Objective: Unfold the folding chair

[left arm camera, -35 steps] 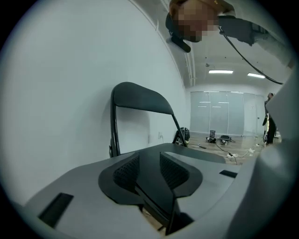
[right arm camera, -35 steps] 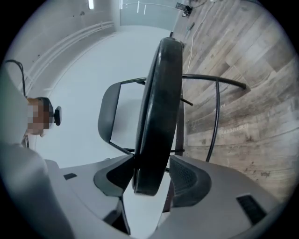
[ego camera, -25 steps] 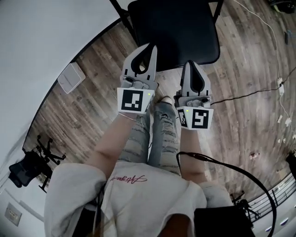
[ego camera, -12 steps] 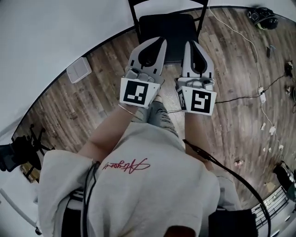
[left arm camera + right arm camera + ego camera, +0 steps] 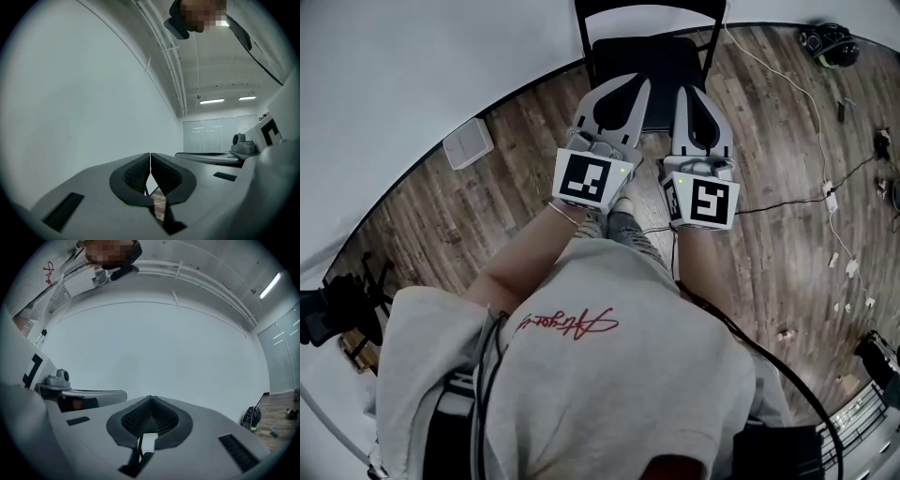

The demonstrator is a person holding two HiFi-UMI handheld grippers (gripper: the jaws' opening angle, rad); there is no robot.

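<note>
While you hold both grippers level in front of you, the folding chair (image 5: pixel 623 58) stands on the wooden floor (image 5: pixel 487 216) at the far side, with its back toward the white wall (image 5: pixel 412 75) and its seat apparently lying flat. Your left gripper (image 5: pixel 630 89) and right gripper (image 5: pixel 696 94) are clenched on nothing: in each gripper view the pads (image 5: pixel 136 172) meet with only the room beyond. On this evidence the chair looks open, so the step in hand is checking it. Confirm that the seat is fully down and the legs are spread. If it sits short of its stop, press the seat's near edge evenly with both closed tips, clear of the side hinges. Mind the cable (image 5: pixel 787 197) on the floor at the right.
</note>
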